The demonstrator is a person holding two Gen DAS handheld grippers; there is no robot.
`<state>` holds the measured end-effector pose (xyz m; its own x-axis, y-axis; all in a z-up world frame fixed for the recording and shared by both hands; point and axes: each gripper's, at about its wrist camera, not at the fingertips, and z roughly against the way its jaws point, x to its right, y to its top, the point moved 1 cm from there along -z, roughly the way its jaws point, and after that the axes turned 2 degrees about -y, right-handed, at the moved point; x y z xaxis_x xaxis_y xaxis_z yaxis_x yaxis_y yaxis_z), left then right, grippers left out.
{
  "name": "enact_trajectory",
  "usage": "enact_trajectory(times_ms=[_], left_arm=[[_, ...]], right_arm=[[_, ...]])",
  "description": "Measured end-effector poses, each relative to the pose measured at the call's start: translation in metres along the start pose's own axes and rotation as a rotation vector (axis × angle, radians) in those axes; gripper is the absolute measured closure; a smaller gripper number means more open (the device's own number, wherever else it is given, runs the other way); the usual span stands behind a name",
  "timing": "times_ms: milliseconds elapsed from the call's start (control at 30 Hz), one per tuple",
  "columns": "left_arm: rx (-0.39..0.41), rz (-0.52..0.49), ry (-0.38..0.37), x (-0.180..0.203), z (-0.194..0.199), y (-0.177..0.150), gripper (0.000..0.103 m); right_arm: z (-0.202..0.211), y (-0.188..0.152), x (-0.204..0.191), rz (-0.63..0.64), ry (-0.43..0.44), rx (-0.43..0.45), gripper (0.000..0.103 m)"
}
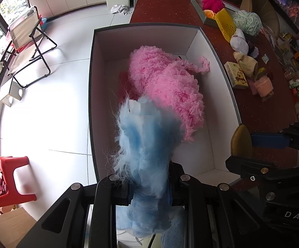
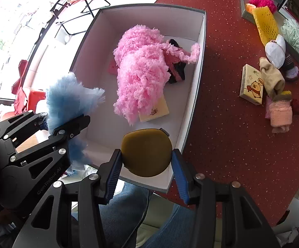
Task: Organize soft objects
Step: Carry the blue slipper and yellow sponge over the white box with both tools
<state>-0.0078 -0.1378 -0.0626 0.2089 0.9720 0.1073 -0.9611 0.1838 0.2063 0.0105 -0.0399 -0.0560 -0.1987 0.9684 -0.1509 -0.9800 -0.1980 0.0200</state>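
My left gripper (image 1: 149, 177) is shut on a fluffy light-blue soft thing (image 1: 143, 140), held over the near left corner of a white box with a grey rim (image 1: 91, 82). The right wrist view shows that same gripper (image 2: 64, 116) and the blue fluff (image 2: 71, 95). My right gripper (image 2: 146, 155) is shut on a round olive-brown soft pad (image 2: 147, 144), with a blue finger pad pressed against each side, above the box's near end. Inside the box (image 2: 203, 62) lie a big pink fluffy thing (image 2: 141, 74), a black-and-pink piece (image 2: 176, 70) and a yellow card (image 2: 155, 109).
On the red tablecloth (image 2: 221, 113) to the right lie a tissue packet (image 2: 251, 84), beige socks (image 2: 271, 78), a pink rolled cloth (image 2: 280, 115), a yellow mesh sleeve (image 2: 266, 24) and a green bath pouf (image 2: 296, 35). A folding chair (image 1: 27, 47) and red stool (image 1: 11, 179) stand on the floor.
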Motion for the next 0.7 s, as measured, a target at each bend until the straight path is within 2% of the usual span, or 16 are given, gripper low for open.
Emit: enact_trajectory(times_ms=[667,700], left_arm=[[-0.012,-0.004,0.007,0.0017,-0.0048,-0.0010,0.080],[-0.011,-0.007,0.007,0.0015,-0.0055,-0.0002,0.071]], right_arm=[[-0.0078,0.0048,-0.0066,0.033,-0.014,-0.019,0.050],[-0.0082,0.0051,-0.0068,0.036,-0.017,-0.019,0.050]])
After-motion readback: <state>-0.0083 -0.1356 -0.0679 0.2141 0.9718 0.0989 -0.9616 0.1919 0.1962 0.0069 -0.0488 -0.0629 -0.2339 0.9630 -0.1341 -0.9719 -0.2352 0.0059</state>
